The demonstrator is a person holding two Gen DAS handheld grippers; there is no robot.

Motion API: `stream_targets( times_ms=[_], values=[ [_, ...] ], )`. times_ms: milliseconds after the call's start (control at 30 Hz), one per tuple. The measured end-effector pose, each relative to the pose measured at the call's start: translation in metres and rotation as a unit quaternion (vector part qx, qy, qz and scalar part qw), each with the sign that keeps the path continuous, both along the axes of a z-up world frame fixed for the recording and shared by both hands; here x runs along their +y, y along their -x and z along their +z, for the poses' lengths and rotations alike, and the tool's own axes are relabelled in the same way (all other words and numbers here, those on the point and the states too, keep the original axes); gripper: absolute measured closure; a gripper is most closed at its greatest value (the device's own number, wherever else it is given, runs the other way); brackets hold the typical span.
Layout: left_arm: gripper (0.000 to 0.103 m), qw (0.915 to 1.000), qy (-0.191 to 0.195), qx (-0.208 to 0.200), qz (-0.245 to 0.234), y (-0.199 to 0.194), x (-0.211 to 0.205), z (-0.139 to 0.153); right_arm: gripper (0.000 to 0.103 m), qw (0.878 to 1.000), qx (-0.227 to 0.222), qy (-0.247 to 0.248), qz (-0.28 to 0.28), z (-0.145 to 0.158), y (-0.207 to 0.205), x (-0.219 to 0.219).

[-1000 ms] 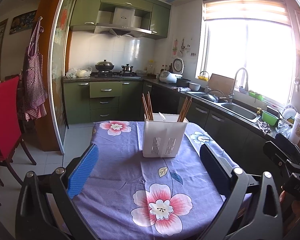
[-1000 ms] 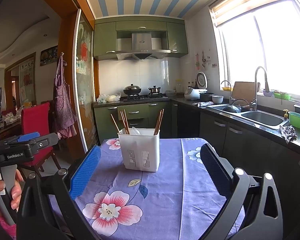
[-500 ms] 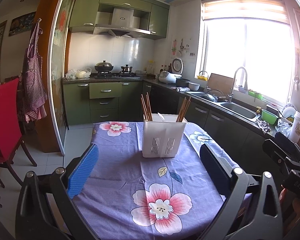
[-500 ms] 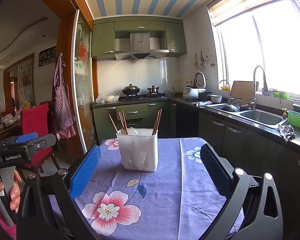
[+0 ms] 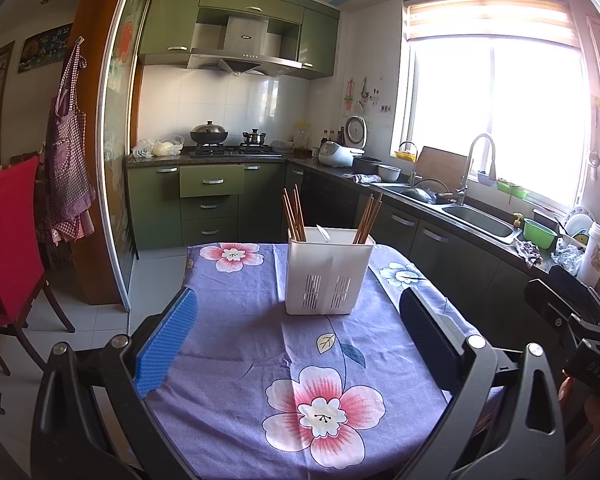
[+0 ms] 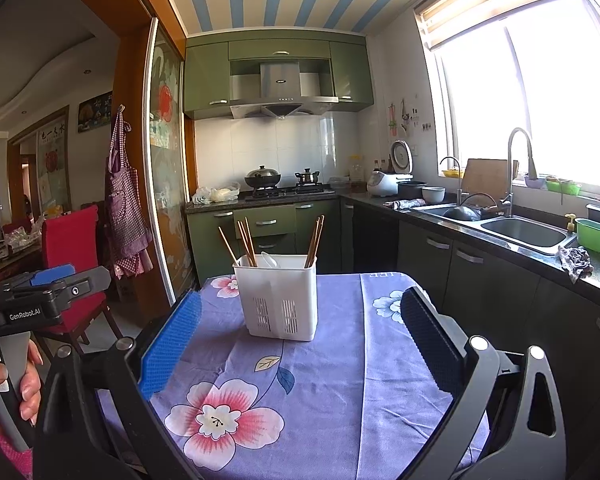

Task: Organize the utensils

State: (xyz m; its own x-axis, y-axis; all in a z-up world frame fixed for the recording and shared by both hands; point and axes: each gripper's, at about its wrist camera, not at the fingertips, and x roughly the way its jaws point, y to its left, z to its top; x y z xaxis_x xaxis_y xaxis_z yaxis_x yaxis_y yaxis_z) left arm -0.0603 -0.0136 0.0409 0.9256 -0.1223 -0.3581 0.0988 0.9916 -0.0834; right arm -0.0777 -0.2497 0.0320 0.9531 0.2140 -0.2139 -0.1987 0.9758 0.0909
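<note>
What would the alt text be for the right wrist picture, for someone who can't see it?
A white utensil holder with wooden chopsticks and a white spoon stands on a purple floral tablecloth, framed by the open, empty right gripper. Behind is a green kitchen; at left a hand holds the left gripper.

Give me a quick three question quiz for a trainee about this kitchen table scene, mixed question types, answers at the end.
1. True or false: the left gripper and the right gripper are both open and hold nothing.
2. Multiple choice: the brown wooden chopsticks stand in A) the steel sink, B) the white plastic slotted utensil holder, C) the green bowl.
3. Fill in: the holder stands on a purple ______ tablecloth.

Key: 1 true. 2 B; bundles stand at both ends of the holder. 3 flowered.
</note>
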Motion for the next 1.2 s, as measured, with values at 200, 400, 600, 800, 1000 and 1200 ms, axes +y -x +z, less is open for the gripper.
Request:
stream_targets(
  times_ms=[200,400,600,800,1000,1200],
  values=[
    [0.007,1.0,0.001,0.002,0.002,0.0008,0.0027,0.0003,0.005,1.0,0.002,0.0,0.0,-0.0008,-0.0004,0.0004],
    [0.007,1.0,0.001,0.002,0.003,-0.0007,0.0031,0.0001,0.005,1.0,0.005,-0.001,0.002,-0.0014,-0.0021,0.0015],
    [0.007,1.0,0.0,-0.001,0.002,0.0,0.0042,0.0006,0.005,1.0,0.005,0.0,0.002,-0.0011,-0.0027,0.0007],
    [0.007,1.0,0.005,-0.002,0.004,-0.0002,0.0057,0.0013,0.005,1.0,0.006,-0.001,0.002,-0.0016,-0.0027,0.0006],
    [0.007,0.9999,0.004,-0.008,0.014,0.002,0.007,0.0037,0.005,1.0,0.006,0.0,0.002,-0.002,-0.0031,0.0003],
    [0.007,1.0,0.002,-0.002,0.005,0.001,0.0053,0.0036,0.005,1.0,0.008,0.003,0.001,-0.0035,-0.0046,0.0023]
  ],
)
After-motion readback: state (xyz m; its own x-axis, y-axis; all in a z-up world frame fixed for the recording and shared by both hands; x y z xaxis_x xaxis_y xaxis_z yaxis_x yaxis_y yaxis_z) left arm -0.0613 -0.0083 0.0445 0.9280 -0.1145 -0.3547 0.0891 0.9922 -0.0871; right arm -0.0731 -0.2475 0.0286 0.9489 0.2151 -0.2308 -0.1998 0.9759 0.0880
